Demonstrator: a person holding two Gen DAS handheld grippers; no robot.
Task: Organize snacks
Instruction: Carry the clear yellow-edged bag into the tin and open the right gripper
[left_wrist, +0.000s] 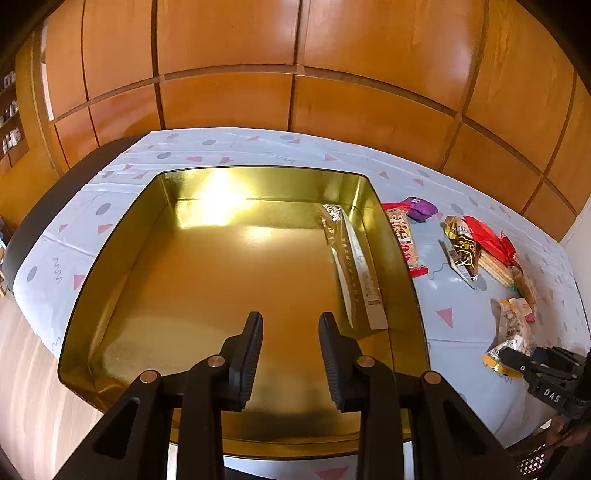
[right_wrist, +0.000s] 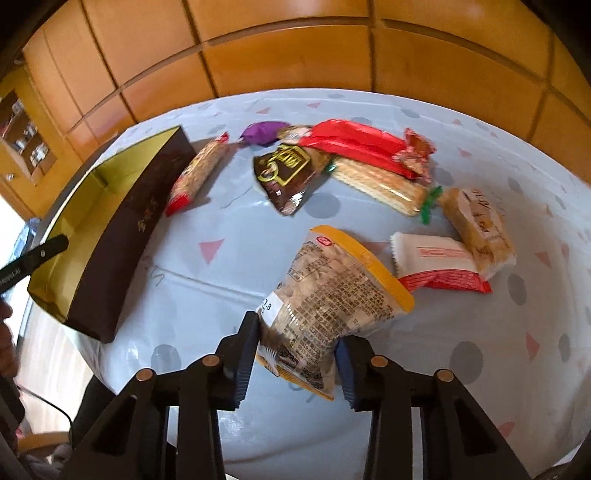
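Note:
A gold tin box (left_wrist: 207, 266) lies open on the patterned tablecloth, with one long pale snack packet (left_wrist: 354, 266) along its right wall. My left gripper (left_wrist: 291, 332) hangs over the box's near part, its fingers apart and nothing between them. In the right wrist view, my right gripper (right_wrist: 297, 343) is shut on the lower end of a clear, yellow-edged snack bag (right_wrist: 332, 291), pinching it. From this side the box (right_wrist: 110, 236) shows its dark brown wall at the left. The held bag (left_wrist: 511, 328) also appears at the right edge of the left wrist view.
Loose snacks lie beyond the held bag: a long red-ended biscuit pack (right_wrist: 195, 173), a purple candy (right_wrist: 262, 133), a dark brown packet (right_wrist: 284, 173), a red wrapper (right_wrist: 354, 144), a wafer pack (right_wrist: 380, 181), a white-and-red packet (right_wrist: 436, 262) and a tan packet (right_wrist: 476, 225). Wooden cabinets stand behind the table.

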